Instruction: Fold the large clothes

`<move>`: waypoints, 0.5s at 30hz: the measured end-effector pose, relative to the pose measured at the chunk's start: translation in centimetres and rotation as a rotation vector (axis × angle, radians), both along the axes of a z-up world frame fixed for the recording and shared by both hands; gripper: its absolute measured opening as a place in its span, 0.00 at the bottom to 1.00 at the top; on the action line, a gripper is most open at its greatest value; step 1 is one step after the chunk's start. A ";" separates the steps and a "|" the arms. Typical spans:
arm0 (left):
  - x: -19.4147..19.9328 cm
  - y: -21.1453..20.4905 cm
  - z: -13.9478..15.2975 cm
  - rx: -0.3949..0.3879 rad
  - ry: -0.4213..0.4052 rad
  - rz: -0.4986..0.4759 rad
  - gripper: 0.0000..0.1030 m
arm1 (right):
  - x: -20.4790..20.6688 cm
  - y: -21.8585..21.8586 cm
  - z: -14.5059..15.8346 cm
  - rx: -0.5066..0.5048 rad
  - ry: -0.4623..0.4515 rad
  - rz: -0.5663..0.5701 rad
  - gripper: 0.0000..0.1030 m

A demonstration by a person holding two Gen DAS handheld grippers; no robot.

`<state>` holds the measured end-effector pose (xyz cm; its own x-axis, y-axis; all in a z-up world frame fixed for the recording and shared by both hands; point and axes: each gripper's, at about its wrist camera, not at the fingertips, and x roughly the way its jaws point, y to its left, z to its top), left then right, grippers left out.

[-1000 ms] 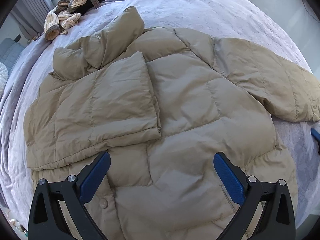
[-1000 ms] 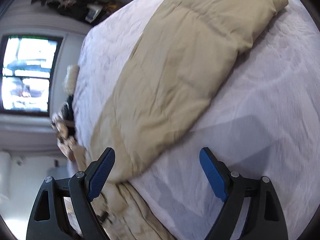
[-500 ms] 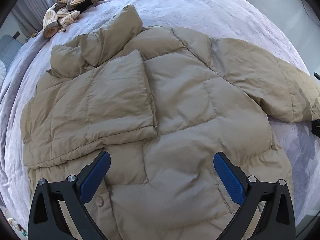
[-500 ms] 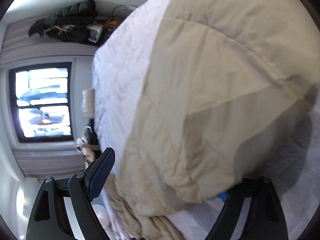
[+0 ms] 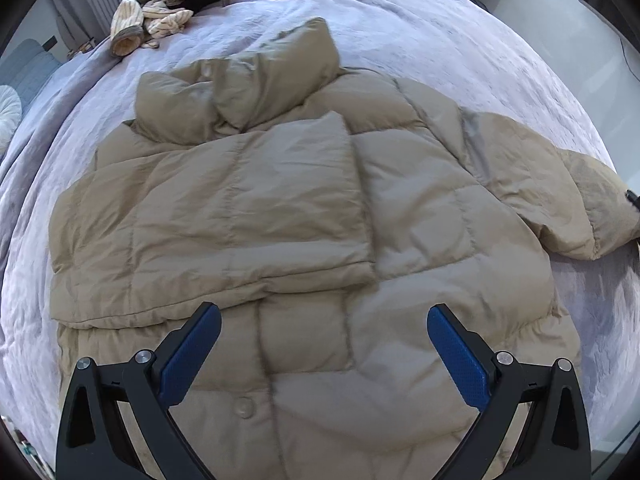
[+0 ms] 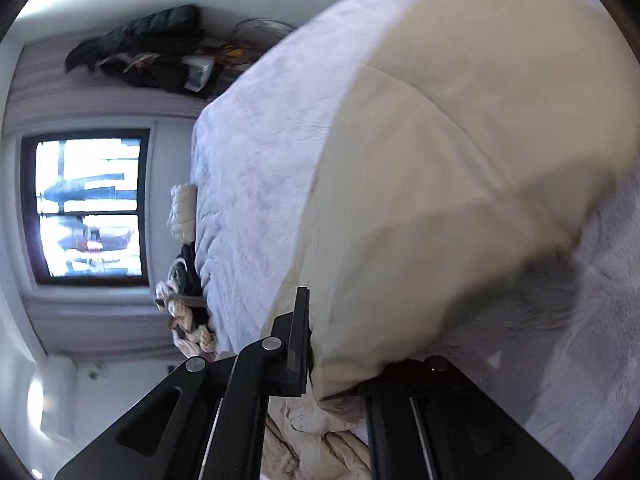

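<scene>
Left wrist view: the left gripper (image 5: 324, 334) hangs above the lower front of the tan puffer jacket (image 5: 420, 208), its 2 blue-padded fingers (image 5: 188, 350) spread wide with nothing between them. The jacket lies flat on the lavender bedspread (image 5: 420, 28), collar (image 5: 256, 84) toward the far end of the bed. 1 sleeve (image 5: 240, 216) is folded across the chest, on the left half of the jacket. The other sleeve (image 5: 576, 204) extends outward to the right edge of the view, where a small part of a black object touches its cuff. A round snap button (image 5: 243, 406) shows on the front placket near the lower edge. A pile of striped knitwear (image 5: 172, 12) lies on the bedspread near the far left corner, well apart from the jacket.

Right wrist view: the camera is rolled sideways. The right gripper (image 6: 344, 364) is clamped narrow on the end of the jacket sleeve (image 6: 460, 200), with fabric bulging between the 2 black fingers (image 6: 300, 344) and hiding the pads. The sleeve rests on the bedspread (image 6: 248, 184) and fills most of the view. A window (image 6: 90, 208) shows on the wall at left. Dark clothing (image 6: 140, 52) is heaped beyond the bed.
</scene>
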<state>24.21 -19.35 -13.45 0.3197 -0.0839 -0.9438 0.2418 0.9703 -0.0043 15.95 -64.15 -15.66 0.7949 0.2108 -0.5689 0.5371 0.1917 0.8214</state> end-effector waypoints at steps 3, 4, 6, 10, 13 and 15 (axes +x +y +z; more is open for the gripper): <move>0.2 1.7 0.2 -0.008 -0.002 0.023 1.00 | 1.7 1.7 2.5 -0.103 0.003 0.065 0.06; 0.3 2.3 0.3 -0.012 -0.003 0.030 1.00 | 2.2 2.3 3.3 -0.132 0.001 0.087 0.06; 0.5 3.6 0.5 -0.015 -0.009 0.046 1.00 | 3.7 4.0 5.2 -0.205 -0.005 0.141 0.06; 1.0 6.6 1.1 -0.018 -0.028 0.087 1.00 | 7.5 9.0 9.1 -0.365 -0.027 0.271 0.06; 1.4 8.9 1.1 -0.017 -0.036 0.123 1.00 | 10.8 14.7 11.9 -0.518 -0.053 0.405 0.06; 1.5 10.5 1.0 -0.013 -0.039 0.147 1.00 | 12.9 19.6 13.2 -0.625 -0.075 0.515 0.06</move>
